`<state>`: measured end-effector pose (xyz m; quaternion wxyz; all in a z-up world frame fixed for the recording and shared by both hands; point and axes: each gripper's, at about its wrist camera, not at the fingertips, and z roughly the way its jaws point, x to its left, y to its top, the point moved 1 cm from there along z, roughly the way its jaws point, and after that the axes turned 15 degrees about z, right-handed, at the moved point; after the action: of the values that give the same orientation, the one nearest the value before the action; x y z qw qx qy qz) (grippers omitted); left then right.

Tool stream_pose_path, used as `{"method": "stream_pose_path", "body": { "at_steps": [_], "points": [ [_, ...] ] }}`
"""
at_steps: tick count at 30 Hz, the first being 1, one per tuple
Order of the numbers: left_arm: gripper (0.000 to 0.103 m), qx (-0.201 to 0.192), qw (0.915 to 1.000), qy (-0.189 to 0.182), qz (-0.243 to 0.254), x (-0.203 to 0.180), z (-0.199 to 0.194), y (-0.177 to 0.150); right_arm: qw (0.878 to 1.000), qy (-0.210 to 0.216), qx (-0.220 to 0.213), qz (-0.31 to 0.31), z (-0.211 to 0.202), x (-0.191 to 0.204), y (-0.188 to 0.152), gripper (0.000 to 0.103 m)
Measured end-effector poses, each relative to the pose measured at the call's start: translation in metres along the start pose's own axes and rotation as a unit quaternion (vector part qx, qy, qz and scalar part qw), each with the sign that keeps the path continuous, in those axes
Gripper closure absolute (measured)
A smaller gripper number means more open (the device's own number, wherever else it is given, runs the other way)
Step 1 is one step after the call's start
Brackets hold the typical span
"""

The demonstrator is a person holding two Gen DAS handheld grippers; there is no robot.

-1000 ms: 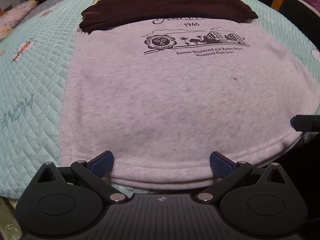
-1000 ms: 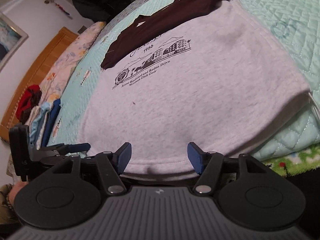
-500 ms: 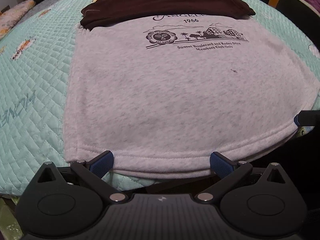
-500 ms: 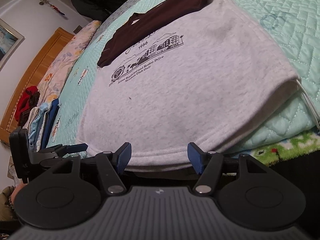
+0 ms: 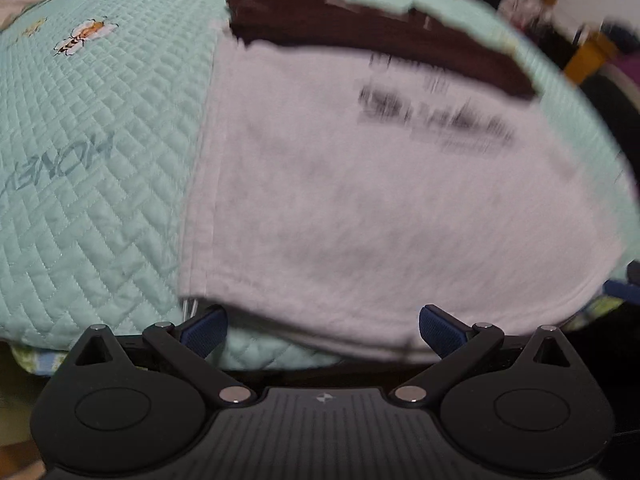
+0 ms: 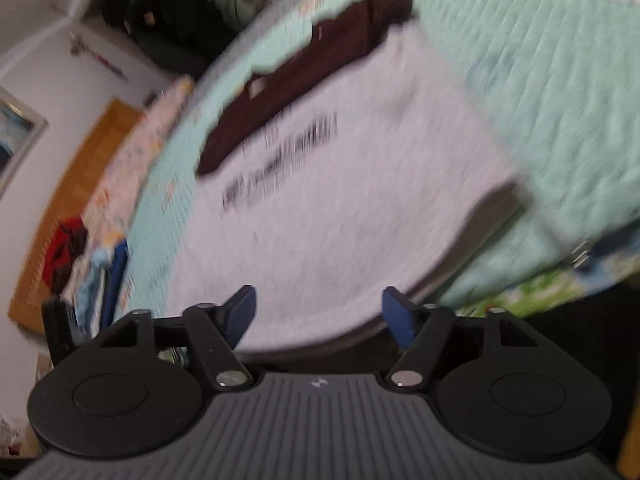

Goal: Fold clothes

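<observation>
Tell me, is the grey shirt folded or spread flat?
Partly folded: the grey shirt lies flat on the quilt, its dark sleeves laid across the top. Its straight sides suggest tucked edges, but blur hides this.

Pretty clearly someone's bedroom at home. A mint quilted bedspread (image 5: 100, 200) with little bee prints is covering a bed and filling most of both views, a wooden headboard (image 6: 72, 200) is showing at the left of the right wrist view with floral pillows (image 6: 136, 168) lying beside it, and a framed picture (image 6: 16, 136) is hanging on the white wall at far left.
</observation>
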<state>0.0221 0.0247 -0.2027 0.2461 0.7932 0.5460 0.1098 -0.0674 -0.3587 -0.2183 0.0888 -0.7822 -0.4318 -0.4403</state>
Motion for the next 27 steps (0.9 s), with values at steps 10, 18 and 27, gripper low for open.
{"method": "stream_pose_path", "body": {
  "at_steps": [10, 18, 27],
  "points": [
    [0.002, -0.049, 0.9913, -0.057, -0.108, 0.036, -0.018, -0.001, 0.988, 0.044, -0.098, 0.108, -0.049, -0.051, 0.034, 0.025],
    [0.001, -0.050, 0.9911, -0.063, -0.107, 0.040, -0.026, -0.009, 0.987, 0.081, -0.015, 0.140, -0.021, -0.065, 0.026, 0.023],
    [0.001, -0.030, 0.9895, -0.055, -0.131, 0.050, -0.013, -0.024, 0.986, 0.094, 0.007, 0.136, -0.008, -0.058, 0.024, 0.023]
  ]
}}
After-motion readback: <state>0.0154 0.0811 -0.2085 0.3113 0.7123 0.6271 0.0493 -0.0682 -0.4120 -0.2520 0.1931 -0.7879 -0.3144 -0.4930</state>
